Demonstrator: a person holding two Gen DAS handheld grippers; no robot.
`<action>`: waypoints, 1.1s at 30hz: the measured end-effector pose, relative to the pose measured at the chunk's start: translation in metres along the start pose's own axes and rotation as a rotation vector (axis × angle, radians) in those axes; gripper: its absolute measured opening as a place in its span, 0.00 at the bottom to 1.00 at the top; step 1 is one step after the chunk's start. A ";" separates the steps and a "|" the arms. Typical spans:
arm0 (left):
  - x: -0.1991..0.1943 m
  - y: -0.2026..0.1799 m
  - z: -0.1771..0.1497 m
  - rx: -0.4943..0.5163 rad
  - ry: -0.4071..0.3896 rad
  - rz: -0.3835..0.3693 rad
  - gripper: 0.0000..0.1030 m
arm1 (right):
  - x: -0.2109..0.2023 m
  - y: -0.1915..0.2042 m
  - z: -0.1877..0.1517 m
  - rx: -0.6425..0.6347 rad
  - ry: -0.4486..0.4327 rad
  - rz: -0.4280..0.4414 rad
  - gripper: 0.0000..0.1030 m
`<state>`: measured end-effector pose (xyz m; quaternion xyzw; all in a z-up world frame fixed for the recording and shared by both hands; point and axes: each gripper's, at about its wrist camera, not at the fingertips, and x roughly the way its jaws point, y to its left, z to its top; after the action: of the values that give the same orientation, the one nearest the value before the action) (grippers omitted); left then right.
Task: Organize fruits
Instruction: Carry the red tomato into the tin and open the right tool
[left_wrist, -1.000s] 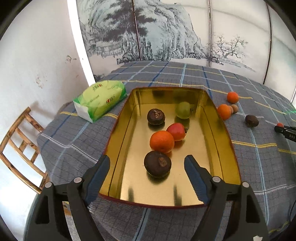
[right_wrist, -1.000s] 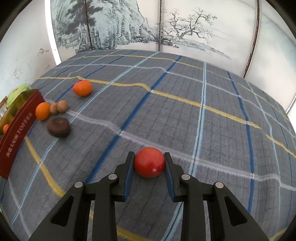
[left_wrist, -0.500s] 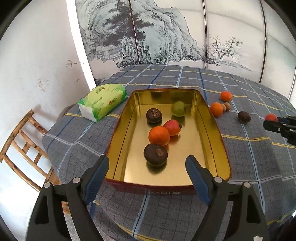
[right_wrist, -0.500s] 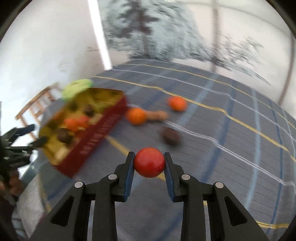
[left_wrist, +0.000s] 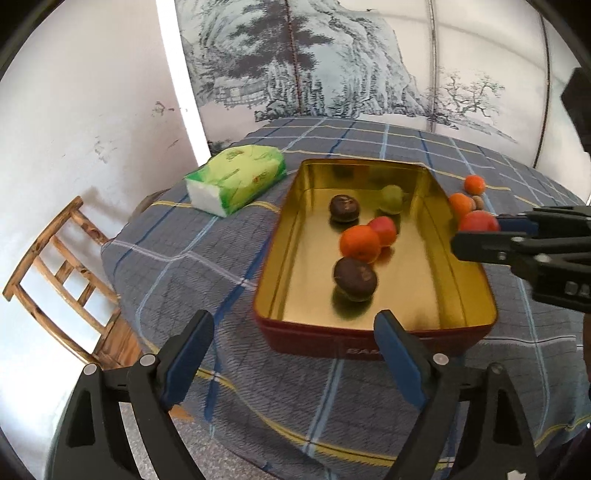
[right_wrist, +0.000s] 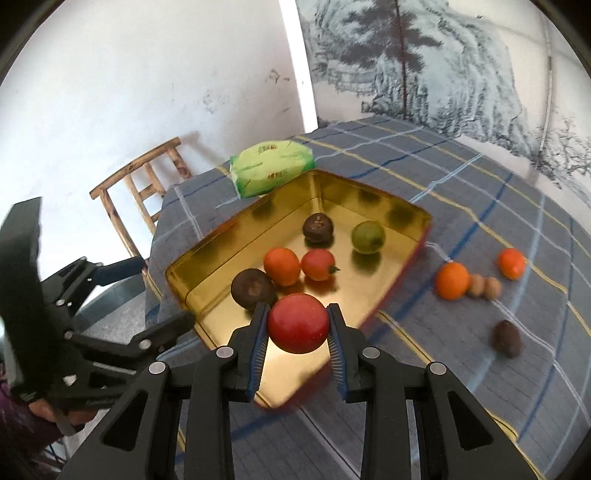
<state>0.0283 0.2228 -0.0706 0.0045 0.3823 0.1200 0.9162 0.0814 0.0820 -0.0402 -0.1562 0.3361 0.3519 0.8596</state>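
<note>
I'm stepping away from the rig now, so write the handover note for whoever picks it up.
Right gripper: shut on a red fruit, held over the near end of the gold tin.
Left gripper: jaws opening, nothing between them, in front of the tin.
Done: five fruits in the tin.
Left: release the red fruit, then collect two oranges, two small nuts and a dark fruit from the tablecloth.

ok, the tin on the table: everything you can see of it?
The tin is a shallow rectangular metal box, shiny gold inside, dark red outside with pale lettering on its walls. It has no lid on and sits flat on the checked tablecloth. Five fruits lie inside. Nothing grips it.
</note>
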 end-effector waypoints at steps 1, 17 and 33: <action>0.000 0.002 -0.001 -0.004 0.000 -0.001 0.84 | 0.005 0.000 0.001 -0.002 0.006 -0.006 0.31; -0.009 0.003 0.001 0.019 -0.036 0.023 0.86 | 0.058 0.004 0.012 -0.030 0.096 -0.077 0.31; -0.019 -0.005 0.002 0.044 -0.053 0.045 0.88 | 0.065 0.004 0.018 0.001 0.083 -0.066 0.32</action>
<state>0.0179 0.2135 -0.0564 0.0365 0.3603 0.1322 0.9227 0.1215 0.1263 -0.0715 -0.1813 0.3662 0.3165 0.8561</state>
